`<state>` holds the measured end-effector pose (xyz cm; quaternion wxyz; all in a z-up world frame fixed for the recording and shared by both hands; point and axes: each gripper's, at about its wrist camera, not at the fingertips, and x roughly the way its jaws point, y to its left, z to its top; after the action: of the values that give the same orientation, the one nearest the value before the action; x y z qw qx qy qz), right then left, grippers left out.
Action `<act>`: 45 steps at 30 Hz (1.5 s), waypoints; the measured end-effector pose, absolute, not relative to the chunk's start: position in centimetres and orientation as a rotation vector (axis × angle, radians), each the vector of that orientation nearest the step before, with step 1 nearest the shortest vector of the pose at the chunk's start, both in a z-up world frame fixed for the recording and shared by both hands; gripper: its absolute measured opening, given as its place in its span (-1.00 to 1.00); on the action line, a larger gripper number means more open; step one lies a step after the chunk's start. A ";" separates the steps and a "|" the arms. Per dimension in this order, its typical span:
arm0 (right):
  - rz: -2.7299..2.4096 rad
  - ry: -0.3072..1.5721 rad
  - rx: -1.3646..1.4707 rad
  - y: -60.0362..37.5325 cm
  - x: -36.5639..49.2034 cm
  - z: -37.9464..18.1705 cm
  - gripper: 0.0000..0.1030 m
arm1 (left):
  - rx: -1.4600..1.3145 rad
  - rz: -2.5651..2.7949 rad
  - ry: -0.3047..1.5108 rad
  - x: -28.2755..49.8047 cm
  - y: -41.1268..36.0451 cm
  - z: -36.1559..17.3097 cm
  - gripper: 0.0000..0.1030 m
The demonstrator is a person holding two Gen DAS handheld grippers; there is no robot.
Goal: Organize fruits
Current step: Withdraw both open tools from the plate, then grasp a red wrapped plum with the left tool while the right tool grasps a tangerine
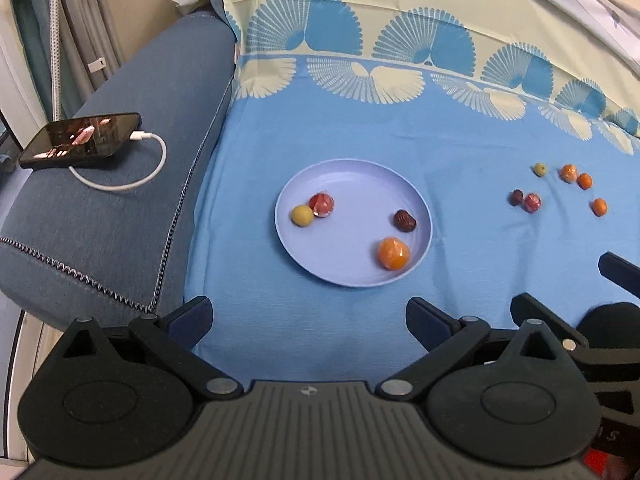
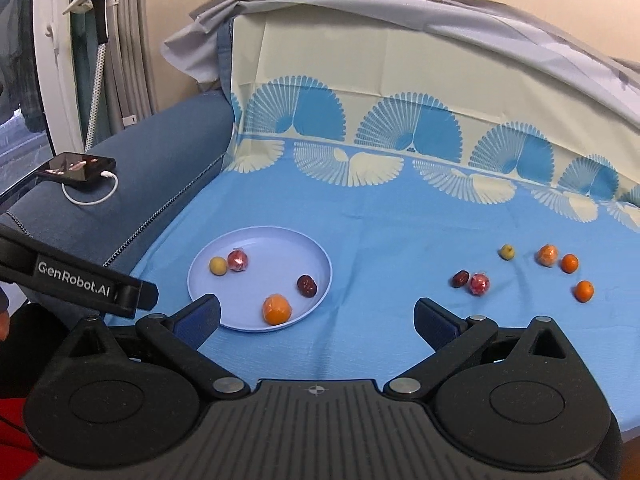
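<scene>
Left gripper [image 1: 308, 318]: fingers spread wide, nothing between them; its body is cut off at the frame's bottom.
Right gripper [image 2: 316, 320]: fingers fully released, empty.
Plate [image 1: 320, 268]: lavender, on the blue cloth [image 1: 400, 128]; holds a yellow fruit [image 1: 301, 216], a wrapped red one [image 1: 321, 204], a dark one [image 1: 405, 221] and an orange [image 1: 393, 253].
Loose fruits [image 2: 480, 284]: six on the cloth, well right of the plate; too small to name surely.
Phone [image 1: 82, 140]: on the sofa arm, cable attached; screen unreadable.
</scene>
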<state>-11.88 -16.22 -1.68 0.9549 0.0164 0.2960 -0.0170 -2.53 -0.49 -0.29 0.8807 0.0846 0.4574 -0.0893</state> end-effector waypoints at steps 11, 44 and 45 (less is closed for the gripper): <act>-0.074 0.587 0.088 -17.3 -12.7 -1.5 0.99 | 0.207 -0.194 0.920 -3.5 -1.2 0.8 0.99; -0.325 0.584 0.281 -27.2 -10.6 -5.2 0.98 | 0.485 -0.384 0.920 -0.1 -10.4 -2.1 0.99; -0.356 0.578 0.279 -28.2 -10.4 -5.4 0.98 | 0.514 -0.426 0.910 0.3 -11.5 -2.2 0.99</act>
<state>-10.43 -28.18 -5.36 0.9334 0.1362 0.2825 -0.1741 0.34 -11.55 -2.24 0.8449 0.2436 0.4313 -0.2021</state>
